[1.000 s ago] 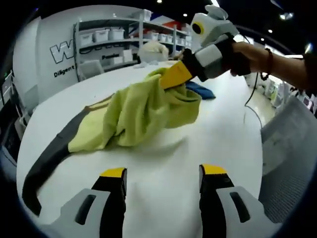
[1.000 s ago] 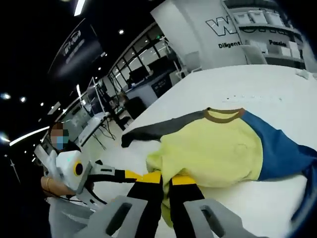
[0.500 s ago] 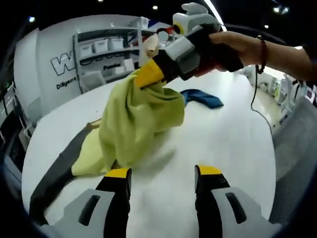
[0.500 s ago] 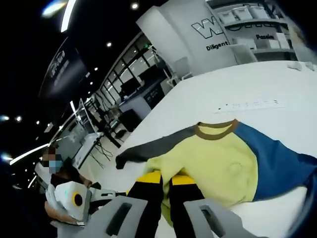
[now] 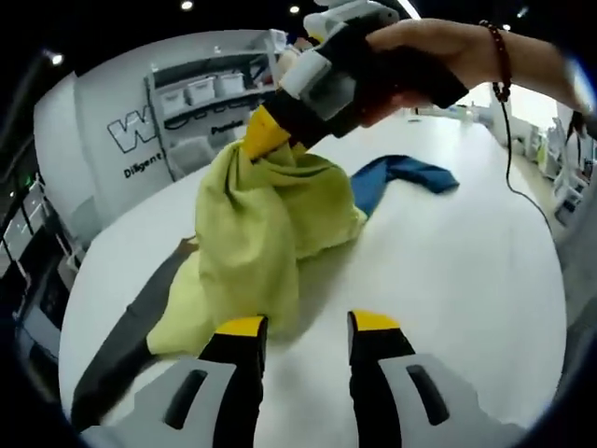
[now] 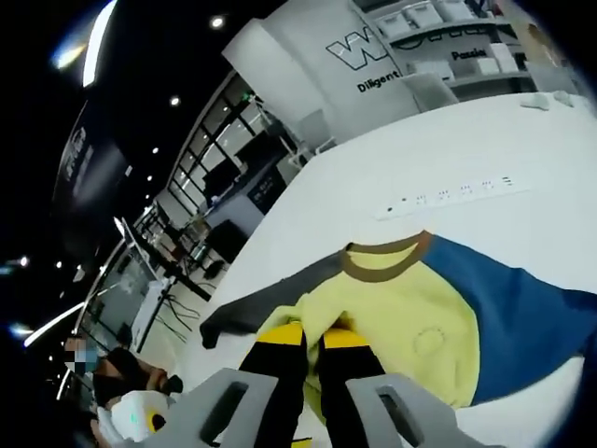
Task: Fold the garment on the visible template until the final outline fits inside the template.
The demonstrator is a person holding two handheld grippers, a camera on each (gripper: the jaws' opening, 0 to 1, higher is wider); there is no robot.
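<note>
Yellow-green cloth makes up the body of the garment (image 5: 266, 233), which hangs in a bunched fold over the white table (image 5: 448, 271) in the left gripper view. At about eight o'clock its grey sleeve (image 5: 121, 345) trails flat along the table edge. At six o'clock the left gripper (image 5: 303, 329) rises with its yellow-tipped jaws apart, nothing between them, the hanging cloth just beyond the left tip. Toward twelve o'clock the right gripper (image 5: 264, 136), held in a person's hand (image 5: 420, 56), has its yellow tips pinched on the raised top of the cloth. At two o'clock the blue sleeve (image 5: 406, 175) lies on the table.

In the right gripper view, the grey sleeve (image 6: 270, 299) runs toward nine o'clock. At six o'clock the right gripper (image 6: 312, 338) clamps the yellow hem. Past the jaws sits the brown collar (image 6: 382, 259), with the blue sleeve (image 6: 522, 313) spreading toward three o'clock.
</note>
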